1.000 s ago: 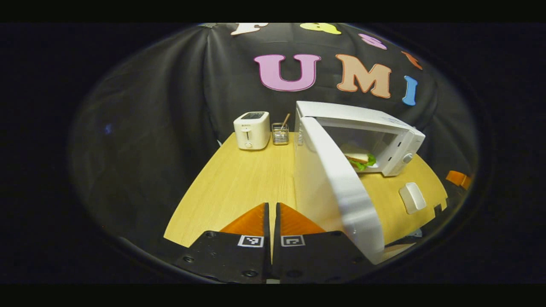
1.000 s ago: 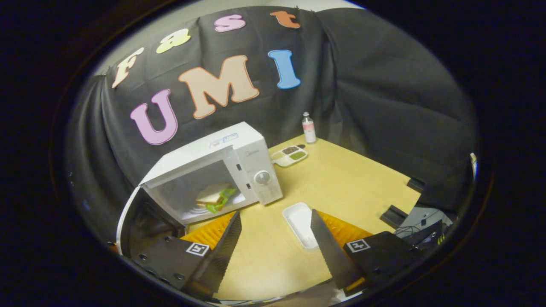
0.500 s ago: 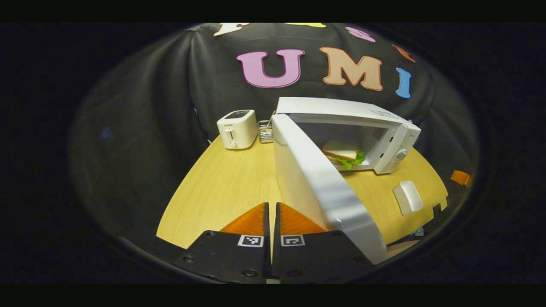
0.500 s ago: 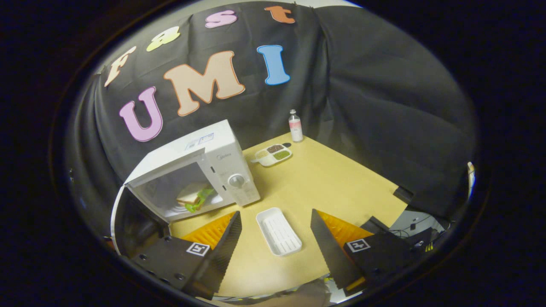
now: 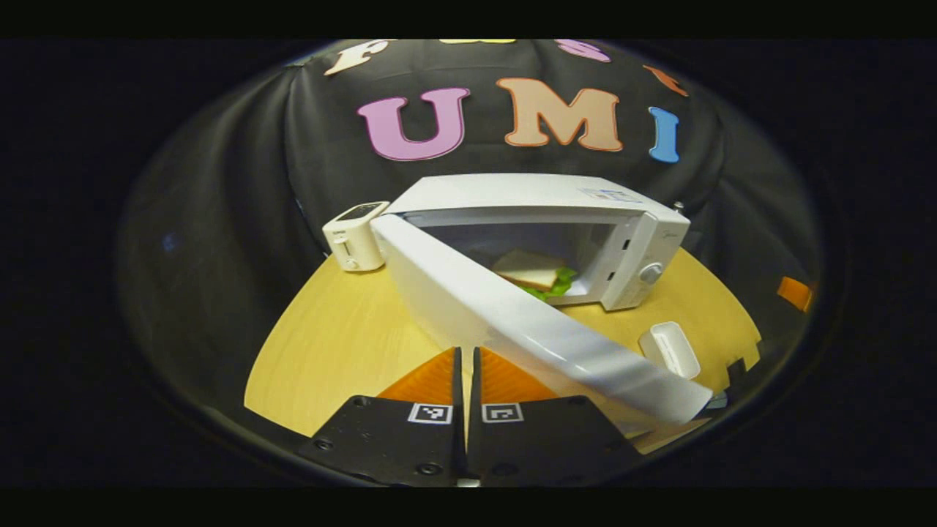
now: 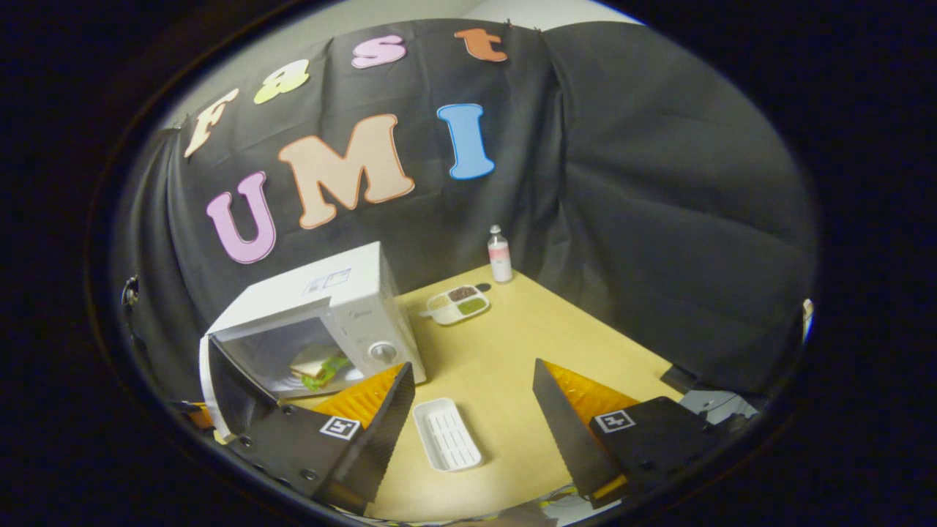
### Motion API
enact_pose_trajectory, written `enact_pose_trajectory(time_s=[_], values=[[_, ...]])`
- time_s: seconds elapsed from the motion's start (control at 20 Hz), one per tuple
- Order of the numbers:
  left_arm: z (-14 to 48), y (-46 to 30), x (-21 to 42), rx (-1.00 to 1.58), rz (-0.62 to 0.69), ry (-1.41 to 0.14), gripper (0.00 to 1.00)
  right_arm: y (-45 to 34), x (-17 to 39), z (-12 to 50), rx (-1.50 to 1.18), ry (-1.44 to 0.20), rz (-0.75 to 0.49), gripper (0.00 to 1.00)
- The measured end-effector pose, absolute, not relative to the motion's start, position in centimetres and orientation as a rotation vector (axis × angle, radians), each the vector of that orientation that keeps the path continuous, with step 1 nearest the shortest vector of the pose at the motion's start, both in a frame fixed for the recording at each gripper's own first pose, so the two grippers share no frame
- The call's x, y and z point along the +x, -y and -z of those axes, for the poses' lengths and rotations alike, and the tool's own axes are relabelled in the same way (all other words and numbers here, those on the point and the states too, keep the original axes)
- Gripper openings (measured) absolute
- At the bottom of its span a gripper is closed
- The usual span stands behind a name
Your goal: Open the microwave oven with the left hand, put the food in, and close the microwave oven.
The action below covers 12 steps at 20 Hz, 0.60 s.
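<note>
Boxy white toaster at the table's far left, glossy microwave door swung half open, sandwich with green leaf inside the white microwave, ribbed white tray on pale wood-grain table, left gripper fingers pressed together, empty, right gripper fingers spread wide, empty.

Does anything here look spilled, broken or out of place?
Nothing looks spilled or broken. The microwave door hangs partly open with a sandwich inside, and a white tray lies empty on the table.
</note>
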State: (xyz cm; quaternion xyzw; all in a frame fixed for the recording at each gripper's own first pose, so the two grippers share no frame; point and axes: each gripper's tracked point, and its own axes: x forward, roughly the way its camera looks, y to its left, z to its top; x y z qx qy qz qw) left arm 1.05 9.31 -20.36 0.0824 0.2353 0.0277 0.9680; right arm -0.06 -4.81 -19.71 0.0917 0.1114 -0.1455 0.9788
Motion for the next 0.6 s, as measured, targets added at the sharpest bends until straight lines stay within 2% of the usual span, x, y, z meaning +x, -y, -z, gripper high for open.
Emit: enact_pose_trajectory(time_s=[0.25, 0.3, 0.6], values=[[20.5, -4.1, 3.3, 0.167, 0.022, -0.46, 0.01, 5.9, 0.5, 18.0, 0.16, -0.16, 0.268, 0.99], [20.5, -3.2, 4.0, 0.166, 0.035, -0.452, 0.0, 5.9, 0.8, 17.9, 0.156, -0.158, 0.262, 0.91], [20.4, 0.4, 8.7, 0.113, 0.086, -0.44, 0.0, 6.2, 1.4, 17.7, 0.123, -0.162, 0.241, 0.9]])
